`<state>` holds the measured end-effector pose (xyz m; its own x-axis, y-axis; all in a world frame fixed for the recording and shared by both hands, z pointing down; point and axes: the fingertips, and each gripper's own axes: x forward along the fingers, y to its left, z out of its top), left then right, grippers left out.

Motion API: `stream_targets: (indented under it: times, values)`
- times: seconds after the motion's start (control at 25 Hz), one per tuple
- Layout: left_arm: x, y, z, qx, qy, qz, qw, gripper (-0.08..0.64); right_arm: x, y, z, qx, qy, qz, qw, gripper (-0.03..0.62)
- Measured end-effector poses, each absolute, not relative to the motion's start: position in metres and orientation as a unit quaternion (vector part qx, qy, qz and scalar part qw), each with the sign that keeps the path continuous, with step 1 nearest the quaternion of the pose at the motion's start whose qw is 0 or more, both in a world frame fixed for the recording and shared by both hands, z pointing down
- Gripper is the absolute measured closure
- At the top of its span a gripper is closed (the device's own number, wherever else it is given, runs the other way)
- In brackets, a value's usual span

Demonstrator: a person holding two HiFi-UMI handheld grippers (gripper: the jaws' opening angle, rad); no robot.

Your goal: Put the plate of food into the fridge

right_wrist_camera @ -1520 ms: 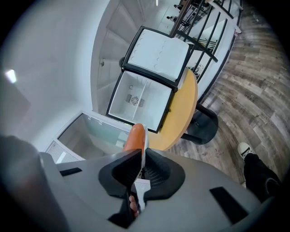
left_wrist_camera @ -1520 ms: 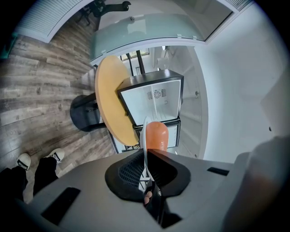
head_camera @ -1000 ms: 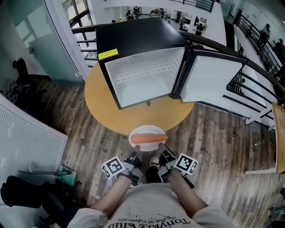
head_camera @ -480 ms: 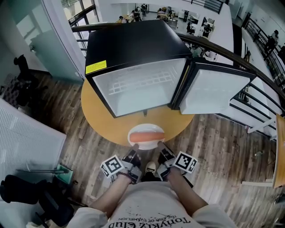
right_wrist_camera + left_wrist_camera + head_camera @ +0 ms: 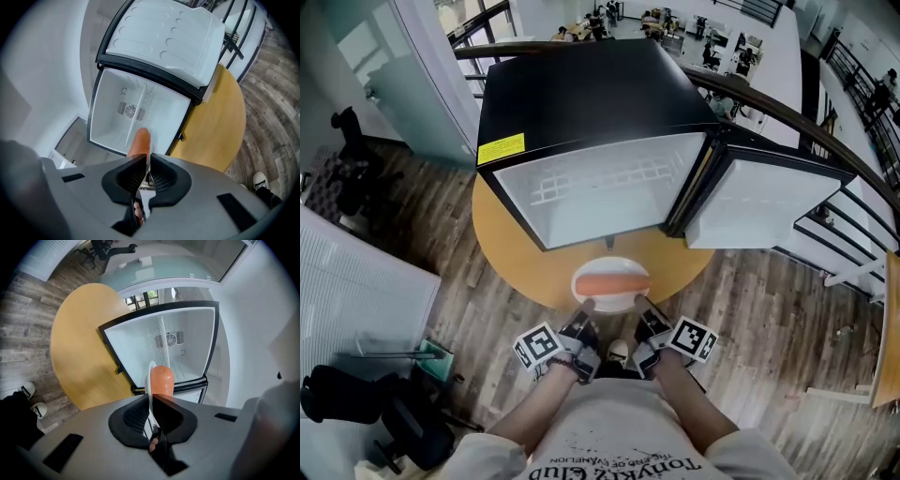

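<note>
A white plate (image 5: 610, 263) carrying an orange sausage (image 5: 612, 285) hangs above the near edge of the round wooden table (image 5: 511, 251). My left gripper (image 5: 586, 309) is shut on its near left rim and my right gripper (image 5: 639, 311) on its near right rim. The black mini fridge (image 5: 581, 94) stands on the table with its white inside (image 5: 600, 192) showing and its door (image 5: 759, 206) swung out to the right. In the left gripper view the plate's edge (image 5: 150, 380) and the sausage (image 5: 162, 379) stick out past the jaws, facing the fridge opening (image 5: 173, 348). The right gripper view shows the sausage (image 5: 139, 143) likewise.
A wire shelf (image 5: 600, 178) crosses the upper part of the fridge's inside. A black railing (image 5: 825, 141) runs behind and to the right of the fridge. A white panel (image 5: 356, 291) and a dark chair (image 5: 356, 412) are on the wooden floor at left.
Both grippers have carried the plate a little toward the fridge, from off the table's near edge to over it. The fridge now looks larger and nearer.
</note>
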<state>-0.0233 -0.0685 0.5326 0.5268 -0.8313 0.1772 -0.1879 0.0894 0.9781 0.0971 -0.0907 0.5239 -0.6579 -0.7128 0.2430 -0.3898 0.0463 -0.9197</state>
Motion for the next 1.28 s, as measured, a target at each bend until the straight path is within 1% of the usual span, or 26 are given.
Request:
stream_targets:
  times: [0.12, 0.32, 0.52, 1.0, 1.28]
  values:
    - [-0.024, -0.081, 0.529, 0.633, -0.398, -0.262, 0.61, 0.523, 0.095, -0.099, 0.524, -0.396, 0.704, -0.572, 0.144, 0.548]
    - [-0.031, -0.1, 0.539, 0.624, -0.401, -0.248, 0.623, 0.523, 0.09, -0.118, 0.53, -0.41, 0.698, -0.57, 0.142, 0.548]
    - [-0.035, -0.13, 0.547, 0.626, -0.399, -0.248, 0.623, 0.522, 0.088, -0.147, 0.535, -0.421, 0.692, -0.566, 0.155, 0.548]
    - [-0.04, -0.197, 0.57, 0.621, -0.401, -0.277, 0.614, 0.523, 0.083, -0.217, 0.56, -0.439, 0.693, -0.551, 0.152, 0.548]
    - [-0.046, -0.224, 0.591, 0.594, -0.417, -0.29, 0.624, 0.523, 0.076, -0.251, 0.576, -0.441, 0.696, -0.549, 0.144, 0.549]
